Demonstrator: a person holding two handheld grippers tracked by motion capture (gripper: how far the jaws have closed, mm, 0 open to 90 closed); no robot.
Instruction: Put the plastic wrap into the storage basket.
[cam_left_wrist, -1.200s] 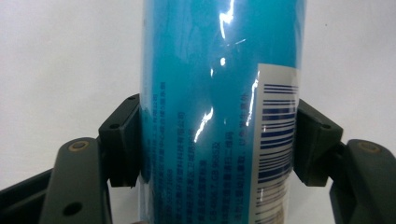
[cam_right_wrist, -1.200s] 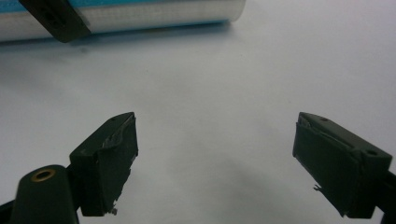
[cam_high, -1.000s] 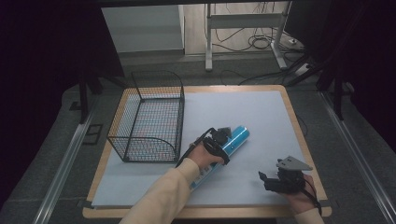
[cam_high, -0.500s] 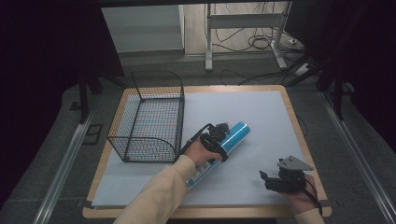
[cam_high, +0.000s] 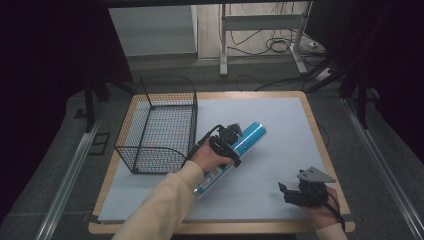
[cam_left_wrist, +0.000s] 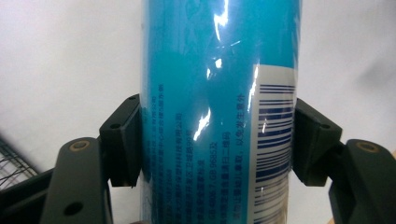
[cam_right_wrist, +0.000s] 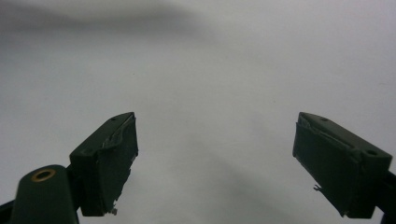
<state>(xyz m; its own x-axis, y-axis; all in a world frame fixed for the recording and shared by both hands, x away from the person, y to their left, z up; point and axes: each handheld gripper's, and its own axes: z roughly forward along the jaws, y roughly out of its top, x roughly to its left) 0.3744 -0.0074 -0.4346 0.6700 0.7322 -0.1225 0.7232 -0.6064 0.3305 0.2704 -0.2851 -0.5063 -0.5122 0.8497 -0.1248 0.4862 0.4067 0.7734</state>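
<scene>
While the person's left hand lifts, the scene reads as follows.

Change: the blue can (cam_high: 239, 148) sits a little farther up and closer to the wire basket (cam_high: 159, 127) than it did a second ago, its far end now raised off the white mat (cam_high: 280, 125); the right hand has kept its place near the front edge.

Meaning: the lift looks under way, and the likely destination is the basket just to the left; the carry over its rim is not yet made.

Left gripper (cam_left_wrist: 217, 140): both pads press the sides of the can, so it holds the can firmly across its middle.

Right gripper (cam_right_wrist: 215, 158): jaws stand wide apart over bare mat, with nothing between them.

Can position: slanted across the mat's middle, just right of the basket, its near end under the sleeve.

Writing: a barcode (cam_left_wrist: 275, 135) runs on a white panel down one side; beside it lie columns of small Chinese print, among which "GB 9685" can just be read. No brand name is legible.
</scene>
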